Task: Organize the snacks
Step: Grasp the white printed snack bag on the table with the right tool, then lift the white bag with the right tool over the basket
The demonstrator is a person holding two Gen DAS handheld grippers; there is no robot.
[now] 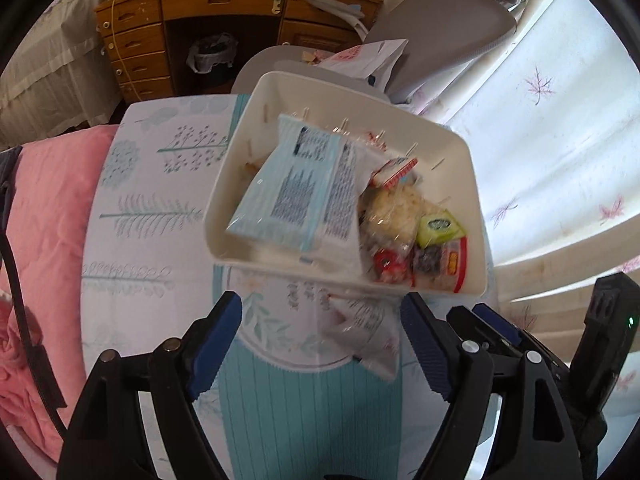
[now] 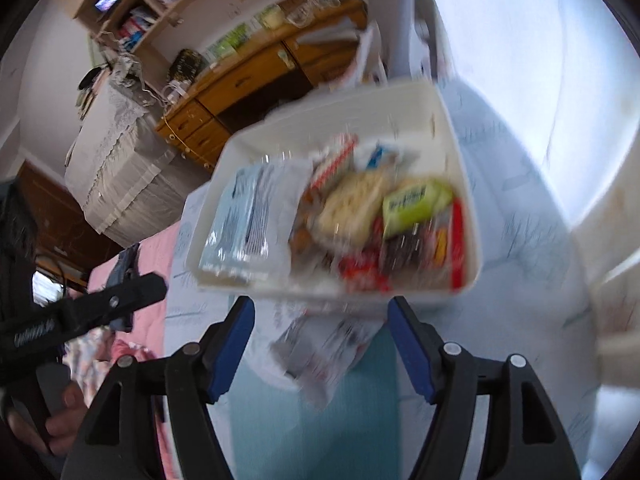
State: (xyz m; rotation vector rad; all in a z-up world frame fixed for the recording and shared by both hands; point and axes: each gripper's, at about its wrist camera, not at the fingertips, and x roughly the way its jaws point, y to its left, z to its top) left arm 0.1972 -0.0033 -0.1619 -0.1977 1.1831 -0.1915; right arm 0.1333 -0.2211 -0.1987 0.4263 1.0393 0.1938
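A round table (image 1: 152, 208) under a pale leaf-print cloth carries a white bin (image 1: 476, 216) heaped with snacks. A light-blue packet (image 1: 288, 192) leans against the bin's left side, with a green packet (image 1: 438, 226) and a red-edged packet (image 1: 456, 266) at its right. One clear-wrapped packet (image 1: 360, 332) lies on the cloth just in front of the bin. The left gripper (image 1: 320, 344) and right gripper (image 2: 320, 346) both hang over it, jaws spread, pinching nothing.
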